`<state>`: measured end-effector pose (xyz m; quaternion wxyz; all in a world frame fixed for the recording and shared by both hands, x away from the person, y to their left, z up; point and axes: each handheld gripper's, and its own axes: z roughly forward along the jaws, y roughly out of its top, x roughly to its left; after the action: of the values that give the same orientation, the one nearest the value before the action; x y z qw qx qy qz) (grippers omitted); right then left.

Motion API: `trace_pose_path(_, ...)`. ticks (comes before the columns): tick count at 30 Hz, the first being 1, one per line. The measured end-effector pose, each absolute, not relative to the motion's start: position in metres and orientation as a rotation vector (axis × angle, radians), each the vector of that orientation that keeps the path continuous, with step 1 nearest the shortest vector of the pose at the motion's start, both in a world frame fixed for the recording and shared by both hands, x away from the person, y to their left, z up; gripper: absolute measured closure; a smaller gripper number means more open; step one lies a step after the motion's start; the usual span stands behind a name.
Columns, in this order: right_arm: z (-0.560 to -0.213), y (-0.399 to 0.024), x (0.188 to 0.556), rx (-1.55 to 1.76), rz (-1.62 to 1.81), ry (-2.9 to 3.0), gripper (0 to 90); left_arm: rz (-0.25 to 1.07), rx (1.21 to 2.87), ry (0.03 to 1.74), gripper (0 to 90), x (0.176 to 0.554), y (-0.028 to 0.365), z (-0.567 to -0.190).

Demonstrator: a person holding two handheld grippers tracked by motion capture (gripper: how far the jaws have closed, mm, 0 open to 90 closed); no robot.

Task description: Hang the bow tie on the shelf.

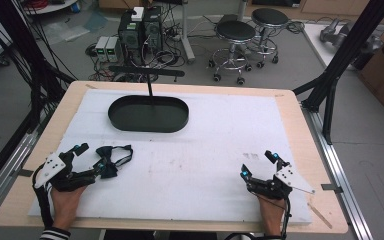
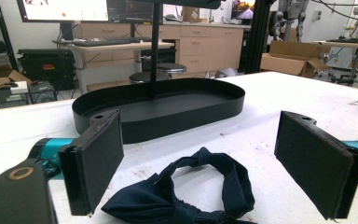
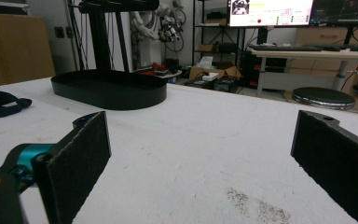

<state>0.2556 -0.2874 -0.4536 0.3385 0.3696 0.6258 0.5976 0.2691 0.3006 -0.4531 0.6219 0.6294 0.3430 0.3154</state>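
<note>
We see a white table (image 1: 190,165) in a lab; lower left, the bow tie (image 1: 111,159) lies between our left gripper's (image 1: 91,159) open jaws.

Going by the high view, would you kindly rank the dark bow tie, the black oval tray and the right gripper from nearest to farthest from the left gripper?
1. Dark bow tie: right at the open jaws of the left gripper, on the table's left.
2. Black oval tray: farther back, toward the middle.
3. Right gripper: across the table, near its right front.

left gripper (image 1: 91,159) jaws wide, right gripper (image 1: 258,163) likewise
</note>
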Motion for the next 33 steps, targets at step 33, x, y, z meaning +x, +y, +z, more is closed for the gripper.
trace_pose_path(33,-0.4534,-0.2865,0.2559,0.966,1.541,1.626,3.7,0.693,1.456,0.794,15.8,0.2711,0.3051,-0.4442)
